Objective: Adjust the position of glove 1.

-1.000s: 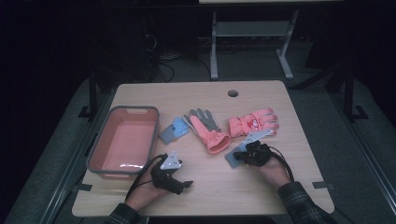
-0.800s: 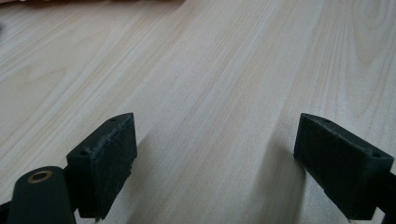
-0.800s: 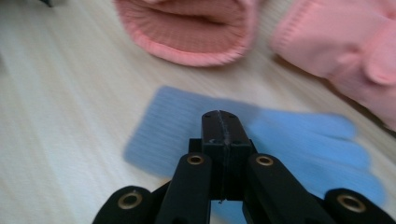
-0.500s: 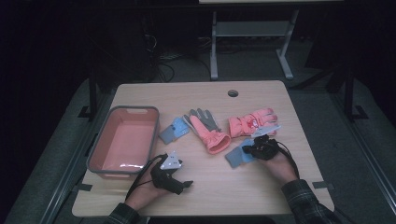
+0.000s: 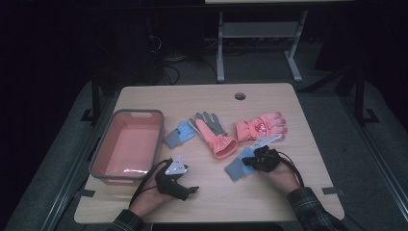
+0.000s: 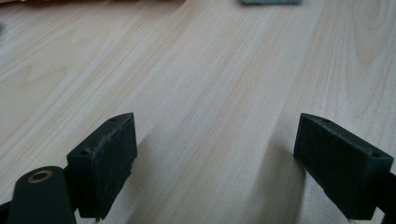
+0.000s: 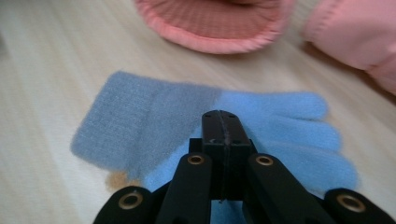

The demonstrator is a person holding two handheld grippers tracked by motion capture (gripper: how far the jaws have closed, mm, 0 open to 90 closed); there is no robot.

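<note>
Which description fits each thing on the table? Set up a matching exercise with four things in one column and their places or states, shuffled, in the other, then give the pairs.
Things:
1. bin
2. left gripper
3. right gripper
4. red-printed pink glove

Descriptions:
A. jaws pressed together over the blue-and-grey glove
B. lies toward the table's right side, fingers pointing right
C. stands at the table's left edge, pink inside
D. jaws wide apart above bare wood

Pairs: 1-C, 2-D, 3-A, 4-B
</note>
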